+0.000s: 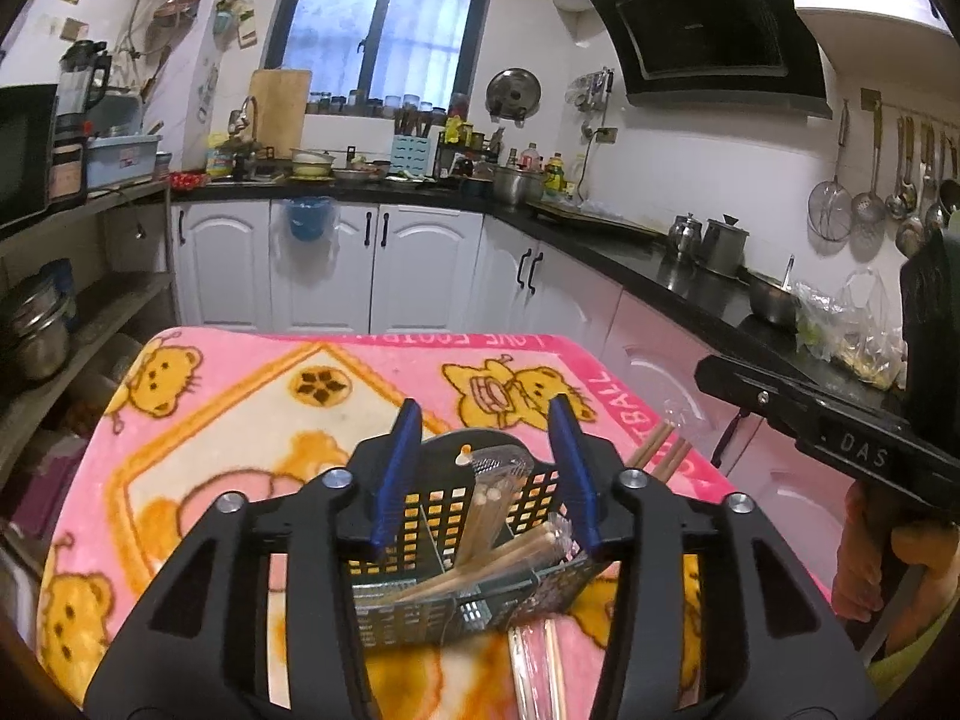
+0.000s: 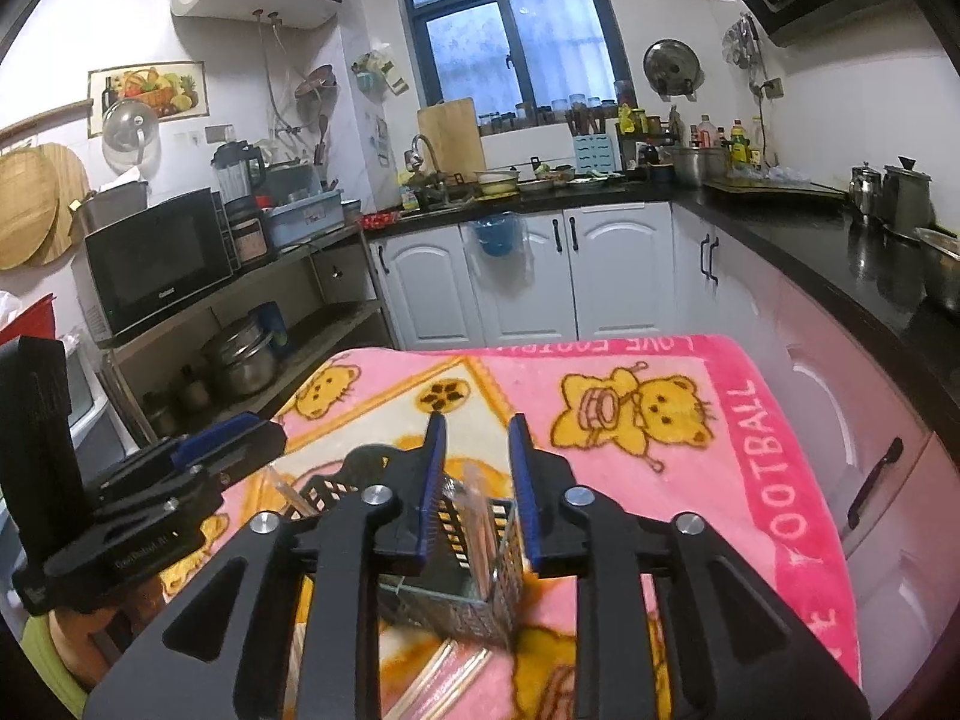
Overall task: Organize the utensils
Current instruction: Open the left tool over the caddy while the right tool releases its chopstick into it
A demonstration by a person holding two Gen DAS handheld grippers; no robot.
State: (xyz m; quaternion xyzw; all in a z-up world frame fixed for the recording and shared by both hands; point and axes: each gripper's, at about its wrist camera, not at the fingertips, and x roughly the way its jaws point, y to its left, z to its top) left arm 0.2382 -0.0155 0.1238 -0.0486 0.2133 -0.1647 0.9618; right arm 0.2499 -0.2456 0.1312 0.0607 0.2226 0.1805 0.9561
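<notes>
Black utensil basket between the spread left gripper fingers, its wrapped chopsticks slanting up-right; only the right view shows the right gripper spread above it.

Left wrist view: looks forward and down between the left claw, close above the black basket on the pink blanket, facing the window
Right wrist view: sits to the right, close above the same basket, looking along the right claw toward the same window
Shared: basket, blanket, window, white cabinets, black counter
Cross-sight: the right claw's body enters the left view's right edge; the left claw shows at the right view's left
</notes>
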